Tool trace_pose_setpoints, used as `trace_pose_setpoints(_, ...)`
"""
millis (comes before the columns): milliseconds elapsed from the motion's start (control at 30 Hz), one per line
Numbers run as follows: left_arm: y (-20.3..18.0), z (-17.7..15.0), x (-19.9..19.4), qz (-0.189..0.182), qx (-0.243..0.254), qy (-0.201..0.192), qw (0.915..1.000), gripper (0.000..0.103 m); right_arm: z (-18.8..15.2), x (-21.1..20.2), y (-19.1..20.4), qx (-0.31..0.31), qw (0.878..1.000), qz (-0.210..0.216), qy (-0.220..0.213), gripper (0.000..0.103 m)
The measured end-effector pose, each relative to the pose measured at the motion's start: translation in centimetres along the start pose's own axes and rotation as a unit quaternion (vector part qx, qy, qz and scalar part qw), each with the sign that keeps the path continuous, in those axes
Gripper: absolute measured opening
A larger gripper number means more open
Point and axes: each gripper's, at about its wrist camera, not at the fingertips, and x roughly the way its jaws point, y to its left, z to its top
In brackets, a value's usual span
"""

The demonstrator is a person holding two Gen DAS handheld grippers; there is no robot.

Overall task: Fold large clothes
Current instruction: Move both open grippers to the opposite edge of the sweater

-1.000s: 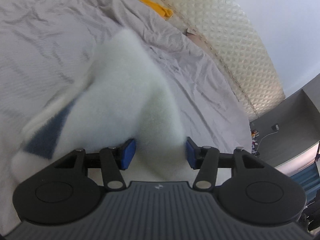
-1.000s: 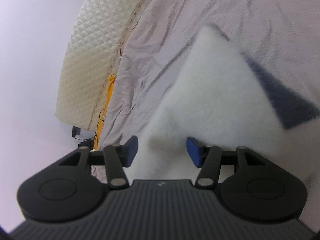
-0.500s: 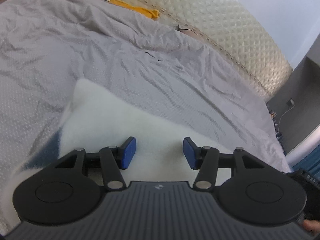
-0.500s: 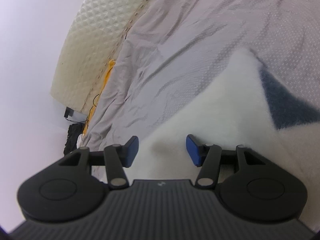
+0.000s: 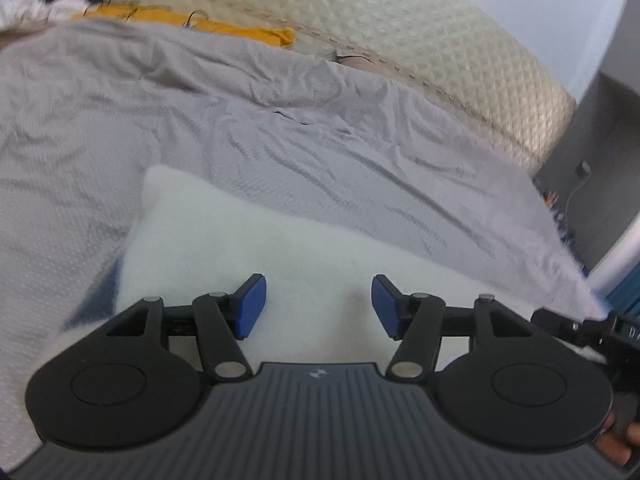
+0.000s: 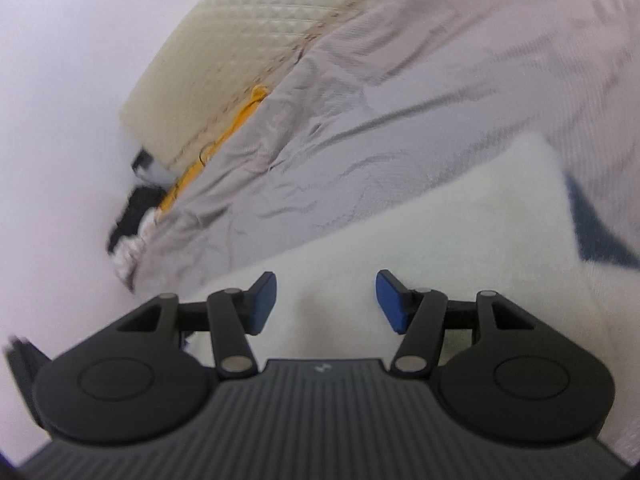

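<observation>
From my left wrist camera I look across a bed [image 5: 280, 140] covered in a grey, finely dotted sheet, creased in long shallow wrinkles. Behind it stands a cream quilted headboard [image 5: 440, 48] with a diamond pattern, and a strip of yellow fabric [image 5: 224, 32] lies along the gap where sheet meets headboard. A dark grey wall with a cable shows at the right edge. The white fleece garment [image 5: 248, 240], soft and fuzzy with a dark blue patch at its left edge, lies flat on the bed just ahead of me. My left gripper [image 5: 319, 306] has its blue-padded fingers apart over the fleece; they have just been opening wider and pinch nothing. Part of the other gripper and a fingertip show at the lower right.

From my right wrist camera the view is tilted and somewhat blurred: the same grey sheet, the headboard at upper left against a pale wall, the yellow strip beside it, and a dark heap at the bed's far corner. My right gripper [image 6: 326, 302] hovers over the fleece with its fingers spread, just opened a little further, gripping nothing.
</observation>
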Motion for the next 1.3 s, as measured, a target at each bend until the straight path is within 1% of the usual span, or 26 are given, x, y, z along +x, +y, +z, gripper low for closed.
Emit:
trace_pose_setpoints(100,-1.2,-0.8,-0.8,0.004,0.029,0.005,0.9996,0.064,-0.7,-0.3,1.4,-0.053,0.998,-0.034,0.004,0.058)
trace_pose_setpoints(167,-2.2,-1.3,-1.2,0.008,0.060,0.006,0.9982,0.064,-1.2,-0.6,2.1,-0.082,0.996,-0.043,0.001,0.059)
trace_pose_setpoints(300,-3.6,-2.2,-1.4,0.023,0.102,0.011,0.9945,0.064,-2.1,-0.3,3.4,-0.138,0.987,-0.080,0.001,0.058)
trace_pose_setpoints(333,-3.8,-2.3,-1.2,0.027,0.108,0.012,0.9937,0.065,-2.4,0.0,3.6,-0.147,0.986,-0.084,0.005,0.058)
trace_pose_setpoints(500,-3.6,-2.5,0.2,0.029,0.106,0.015,0.9938,0.070,-3.4,1.6,4.0,-0.198,0.974,-0.106,0.016,0.058)
trace_pose_setpoints(667,-3.1,-2.4,2.4,0.033,0.106,0.014,0.9937,0.073,-2.9,3.2,3.3,-0.203,0.974,-0.101,0.019,0.059)
trace_pose_setpoints(767,-3.1,-2.3,2.7,0.032,0.107,0.013,0.9937,0.073,-2.9,3.6,2.9,-0.199,0.975,-0.097,0.014,0.060)
trace_pose_setpoints(867,-3.0,-2.0,2.6,0.028,0.094,0.015,0.9951,0.073,-3.1,3.5,3.2,-0.198,0.975,-0.099,0.008,0.060)
trace_pose_setpoints(1000,-2.9,-1.8,1.2,0.021,0.079,0.015,0.9966,0.073,-3.5,2.6,3.7,-0.188,0.977,-0.104,-0.003,0.060)
trace_pose_setpoints(1167,-3.5,-2.7,-1.6,0.023,0.091,0.009,0.9956,0.073,-4.0,0.5,4.6,-0.177,0.978,-0.110,-0.013,0.060)
trace_pose_setpoints(1300,-3.7,-3.5,-4.1,0.019,0.090,0.008,0.9957,0.073,-5.1,-1.5,5.4,-0.177,0.977,-0.119,-0.017,0.060)
